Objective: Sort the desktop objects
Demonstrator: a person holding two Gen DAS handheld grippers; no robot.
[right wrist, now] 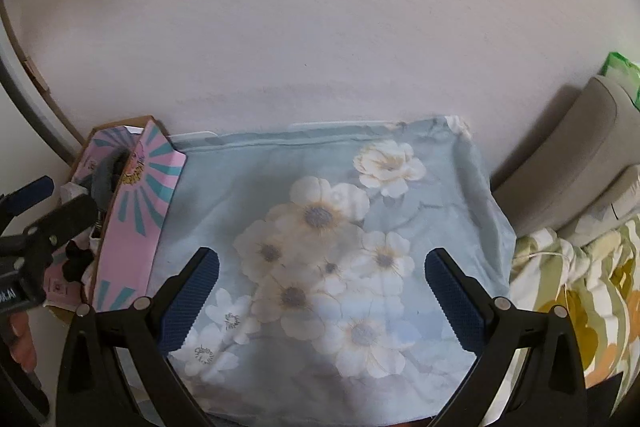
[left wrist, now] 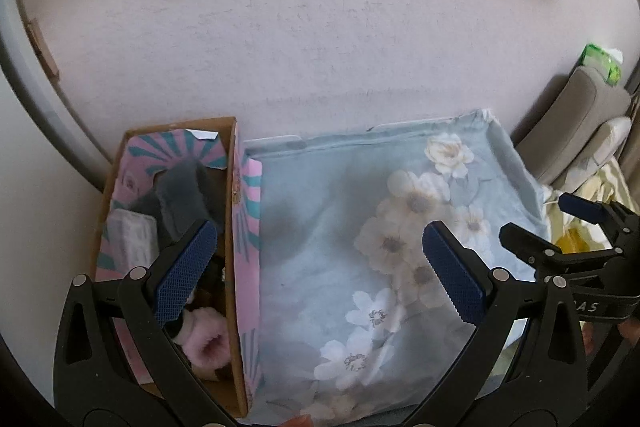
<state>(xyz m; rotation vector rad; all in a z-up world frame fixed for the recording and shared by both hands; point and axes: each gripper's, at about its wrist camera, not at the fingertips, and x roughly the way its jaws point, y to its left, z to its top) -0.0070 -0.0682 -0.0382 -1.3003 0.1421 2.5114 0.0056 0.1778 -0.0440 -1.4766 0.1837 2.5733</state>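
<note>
A pink and teal cardboard box [left wrist: 248, 227] stands at the left of a desk covered with a pale blue floral cloth [left wrist: 340, 227]. In the box lie a grey plush item [left wrist: 180, 195], a white packet [left wrist: 134, 239] and a pink fluffy item [left wrist: 204, 339]. My left gripper [left wrist: 320, 267] is open and empty, its left finger over the box, its right finger over the cloth. My right gripper [right wrist: 320, 291] is open and empty above the cloth [right wrist: 320, 207]. The box [right wrist: 136, 211] and the left gripper's fingers [right wrist: 64, 215] show at the right wrist view's left edge.
A pale wall [left wrist: 320, 27] rises right behind the desk. A grey chair or cushion [right wrist: 568, 167] with a green packet [right wrist: 624, 75] stands to the right. A yellow and green patterned fabric [right wrist: 580, 287] lies at the right of the desk.
</note>
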